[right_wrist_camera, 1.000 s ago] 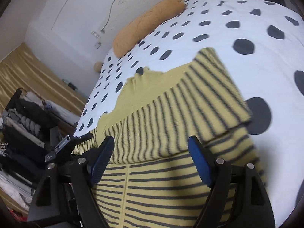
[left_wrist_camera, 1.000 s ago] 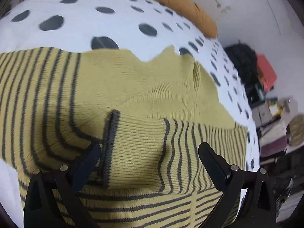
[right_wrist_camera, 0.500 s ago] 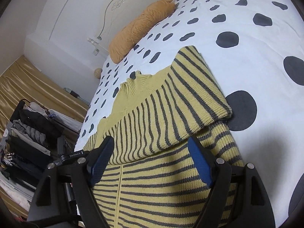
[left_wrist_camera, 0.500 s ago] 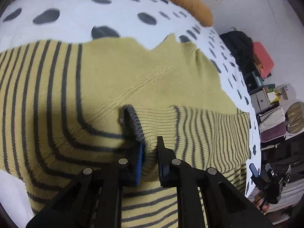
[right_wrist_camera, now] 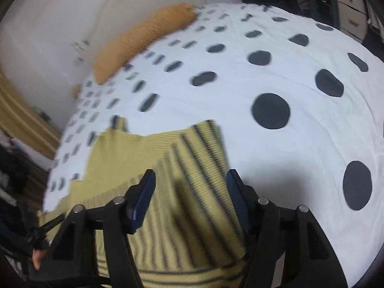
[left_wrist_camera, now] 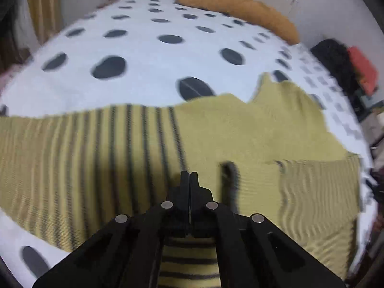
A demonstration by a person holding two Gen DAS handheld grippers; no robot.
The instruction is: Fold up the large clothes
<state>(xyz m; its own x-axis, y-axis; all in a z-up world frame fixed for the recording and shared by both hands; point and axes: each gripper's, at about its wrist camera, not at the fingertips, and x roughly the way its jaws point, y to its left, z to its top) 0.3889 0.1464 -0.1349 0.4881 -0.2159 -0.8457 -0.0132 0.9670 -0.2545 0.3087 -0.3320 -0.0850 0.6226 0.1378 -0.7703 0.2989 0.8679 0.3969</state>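
A yellow sweater with dark stripes (left_wrist_camera: pixel 216 132) lies on the white dotted bed cover (left_wrist_camera: pixel 144 55), both sleeves folded across its body. My left gripper (left_wrist_camera: pixel 190 176) is shut and empty above the sweater's middle, left of the dark sleeve cuff (left_wrist_camera: pixel 229 170). In the right wrist view the sweater (right_wrist_camera: pixel 192 168) fills the lower middle. My right gripper (right_wrist_camera: pixel 190 182) is open, its jaws either side of the folded striped sleeve, not gripping it. Both views are blurred by motion.
An orange pillow (left_wrist_camera: pixel 240 7) lies at the head of the bed, also in the right wrist view (right_wrist_camera: pixel 144 40). Dark and red clutter (left_wrist_camera: pixel 348 67) stands beyond the bed's right side. Drawers (right_wrist_camera: pixel 350 12) stand far right. Wood floor (right_wrist_camera: pixel 21 120) lies left.
My left gripper closed near the sleeve cuff, then came off it shut and empty, moving left. My right gripper stayed open and moved forward over the folded sleeve.
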